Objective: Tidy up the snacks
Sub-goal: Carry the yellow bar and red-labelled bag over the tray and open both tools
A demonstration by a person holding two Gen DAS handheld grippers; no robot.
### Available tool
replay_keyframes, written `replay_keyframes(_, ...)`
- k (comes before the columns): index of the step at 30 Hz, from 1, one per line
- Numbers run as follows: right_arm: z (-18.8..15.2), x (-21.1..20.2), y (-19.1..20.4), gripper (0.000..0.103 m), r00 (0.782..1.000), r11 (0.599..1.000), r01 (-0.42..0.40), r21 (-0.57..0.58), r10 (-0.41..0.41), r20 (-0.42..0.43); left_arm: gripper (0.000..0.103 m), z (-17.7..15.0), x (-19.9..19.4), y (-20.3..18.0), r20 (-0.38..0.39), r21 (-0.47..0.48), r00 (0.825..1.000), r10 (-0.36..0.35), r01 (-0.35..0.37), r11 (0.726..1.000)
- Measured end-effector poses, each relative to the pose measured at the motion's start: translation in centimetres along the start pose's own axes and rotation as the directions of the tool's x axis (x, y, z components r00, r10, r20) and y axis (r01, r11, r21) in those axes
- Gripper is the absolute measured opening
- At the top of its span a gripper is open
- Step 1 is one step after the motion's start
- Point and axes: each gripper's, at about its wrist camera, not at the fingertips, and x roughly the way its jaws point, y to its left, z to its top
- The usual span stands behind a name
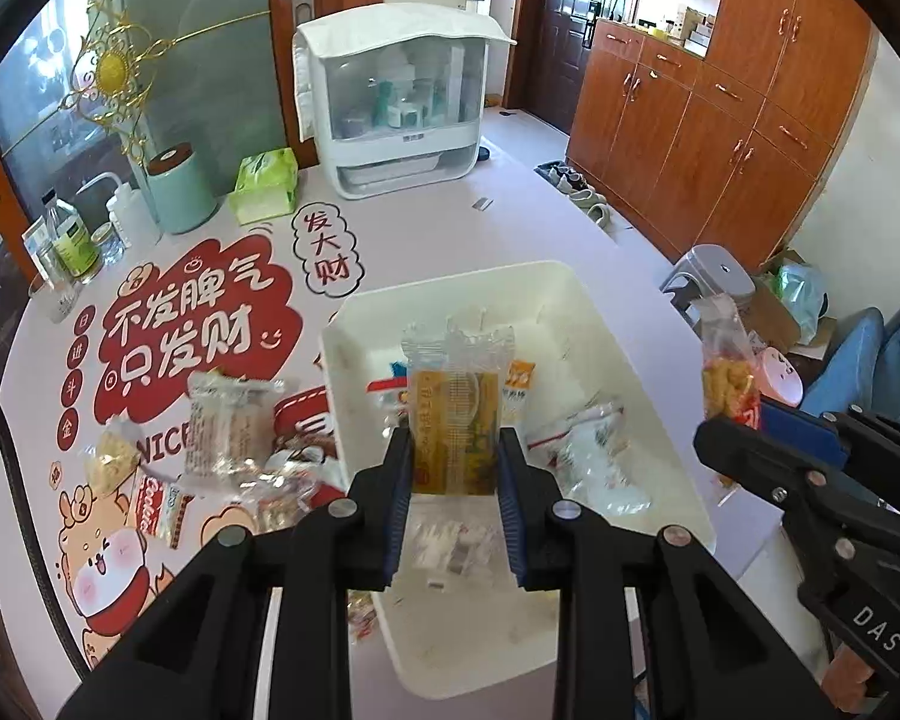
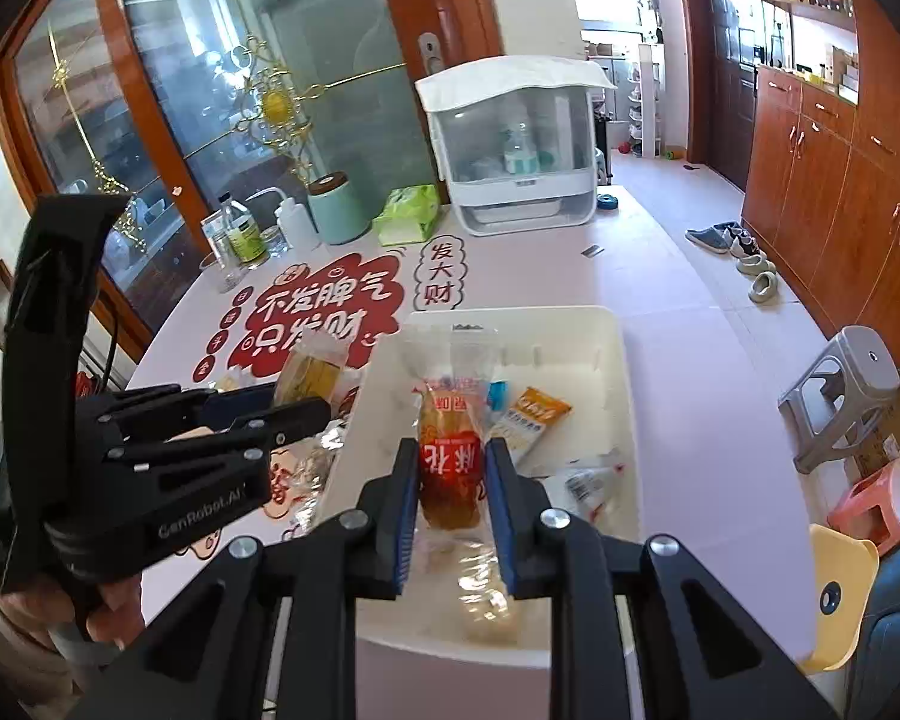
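Snack packets, two held: flat yellow-gold clear-wrapped packet (image 1: 455, 426) upright, pinched by left tongs (image 1: 455, 468); red-and-orange twisted-snack packet (image 2: 452, 456) upright, pinched by right tongs (image 2: 452, 480); both hang directly above the white rectangular plastic bin (image 1: 630, 360), so release is straight down.

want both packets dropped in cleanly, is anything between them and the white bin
Nothing visible blocks either. The left gripper holds the yellow packet and the right gripper holds the red-labelled packet above the open white bin. Only a few loose snacks, like the orange sachet, lie on its floor.
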Motion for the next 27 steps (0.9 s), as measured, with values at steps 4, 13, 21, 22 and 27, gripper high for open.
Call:
replay_keyframes(4,1.0,0.9,-1.6,0.022,1.000,1.000,0.000,-0.002,0.000,-0.007,0.025,1.2,1.1,-1.6,0.001,0.008,0.999,0.036,-0.036,0.999)
replay_keyframes(13,2.6,2.7,-4.1,0.022,1.000,1.000,-0.017,0.000,0.017,-0.021,0.025,3.2,3.7,-3.1,-0.015,0.005,0.993,0.113,-0.113,0.994)
replay_keyframes(21,3.7,5.4,-4.8,0.023,0.998,1.000,-0.005,0.006,0.006,-0.056,0.026,4.4,6.2,-2.8,-0.047,-0.005,0.985,0.168,-0.168,0.986)
replay_keyframes(22,3.8,5.7,-4.9,0.023,0.998,1.000,-0.004,0.006,0.005,-0.059,0.027,4.4,6.4,-2.6,-0.051,-0.008,0.984,0.172,-0.173,0.985)
replay_keyframes(27,3.9,7.8,-4.9,0.025,0.996,1.000,0.016,-0.003,-0.017,-0.089,0.080,4.2,7.4,-2.1,-0.054,-0.011,0.972,0.229,-0.230,0.973)
